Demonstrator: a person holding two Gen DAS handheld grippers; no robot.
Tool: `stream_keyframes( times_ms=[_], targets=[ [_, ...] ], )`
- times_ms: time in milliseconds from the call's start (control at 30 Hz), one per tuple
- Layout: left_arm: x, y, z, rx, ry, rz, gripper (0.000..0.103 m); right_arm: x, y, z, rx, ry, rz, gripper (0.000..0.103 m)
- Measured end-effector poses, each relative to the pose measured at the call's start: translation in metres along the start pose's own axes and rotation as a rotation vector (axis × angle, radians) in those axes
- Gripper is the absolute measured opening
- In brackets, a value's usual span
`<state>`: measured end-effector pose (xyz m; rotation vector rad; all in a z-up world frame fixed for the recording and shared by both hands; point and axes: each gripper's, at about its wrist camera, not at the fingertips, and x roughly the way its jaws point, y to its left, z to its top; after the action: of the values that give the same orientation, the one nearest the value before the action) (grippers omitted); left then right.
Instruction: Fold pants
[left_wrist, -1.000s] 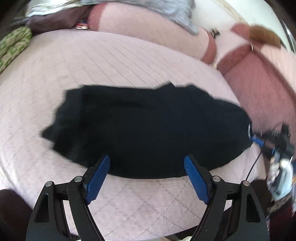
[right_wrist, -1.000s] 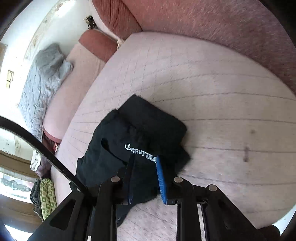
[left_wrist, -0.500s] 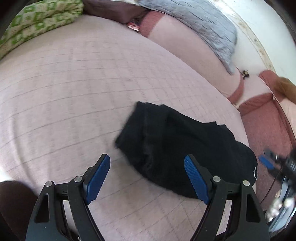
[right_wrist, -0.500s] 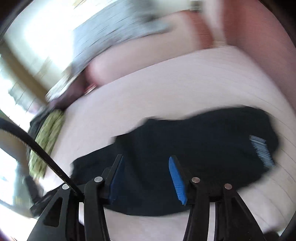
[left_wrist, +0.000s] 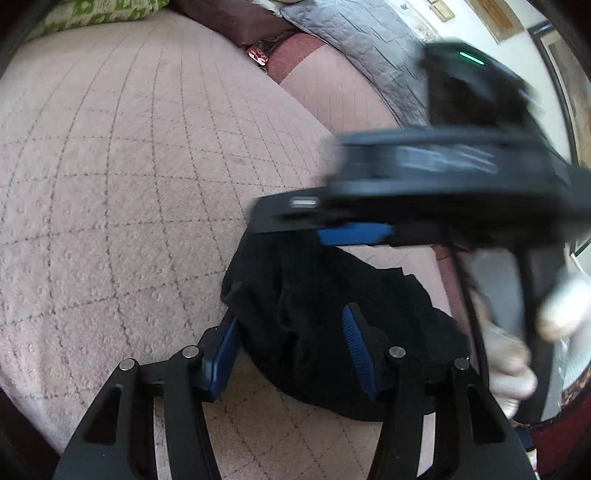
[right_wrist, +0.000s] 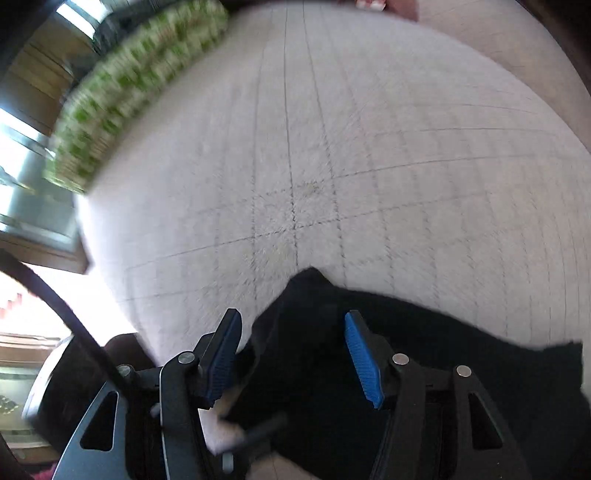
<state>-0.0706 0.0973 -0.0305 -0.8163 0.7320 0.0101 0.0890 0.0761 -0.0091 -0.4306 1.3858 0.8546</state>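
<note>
the pants (left_wrist: 332, 325) lie as a dark bundle on the bed (left_wrist: 129, 184), in the lower centre of the left wrist view and running off toward the lower right. the left hand-held gripper (left_wrist: 291, 343) stands fairly wide, its two blue pads on either side of the bundle's near left end; the left pad looks close against the cloth edge, the right pad over the fabric, but nothing is pinched.

the right hand-held gripper (left_wrist: 354, 234) crosses the middle right of that same frame, blurred, its blue pad just above the far edge of the pants. in its own view the right hand-held gripper (right_wrist: 291, 350) is also wide, with a pointed corner of the pants (right_wrist: 406, 350) rising between the pads and the rest stretching to the lower right of the frame. whether its pads touch the cloth cannot be told through the blur.

so the bundle's long axis runs from the shared end under both grippers away to the right. both are at that end, on opposite sides of it. the likely next step is to close on this end and carry it along the axis.
</note>
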Motion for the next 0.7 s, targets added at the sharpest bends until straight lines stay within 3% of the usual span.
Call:
stream_keyframes(
  times_ms=[133, 233, 300, 367, 400, 433, 467, 533, 700],
  targets=[
    [0.002, -0.003, -0.001, 0.004, -0.008, -0.006, 0.058, 0.040, 0.018, 0.024, -0.013, 0.139, -0.085, 0.089],
    [0.004, -0.006, -0.002, -0.004, -0.016, -0.020, 0.064, 0.051, 0.027, 0.032, -0.046, 0.185, -0.132, 0.089],
    [0.004, -0.009, -0.004, 0.008, -0.023, -0.015, 0.068, 0.053, 0.033, 0.033, -0.085, 0.201, -0.159, 0.083],
    [0.007, -0.016, -0.005, 0.043, -0.016, 0.017, 0.063, 0.056, 0.043, 0.036, -0.107, 0.193, -0.203, 0.059],
    [0.008, -0.019, -0.005, 0.055, -0.008, 0.023, 0.040, 0.053, 0.043, 0.034, -0.116, 0.181, -0.232, 0.050],
    [0.010, -0.019, -0.005, 0.052, 0.010, 0.014, 0.025, 0.048, 0.041, 0.030, -0.124, 0.173, -0.253, 0.035],
    [0.015, -0.017, -0.005, 0.028, 0.053, -0.012, 0.020, 0.044, 0.042, 0.028, -0.124, 0.159, -0.257, 0.029],
    [0.015, -0.016, -0.006, -0.007, 0.061, -0.030, 0.020, 0.034, 0.042, 0.021, -0.117, 0.117, -0.248, 0.023],
    [0.002, -0.042, -0.009, 0.051, 0.046, -0.030, 0.020, -0.001, 0.035, -0.008, -0.095, 0.005, -0.208, 0.022]
  ],
)
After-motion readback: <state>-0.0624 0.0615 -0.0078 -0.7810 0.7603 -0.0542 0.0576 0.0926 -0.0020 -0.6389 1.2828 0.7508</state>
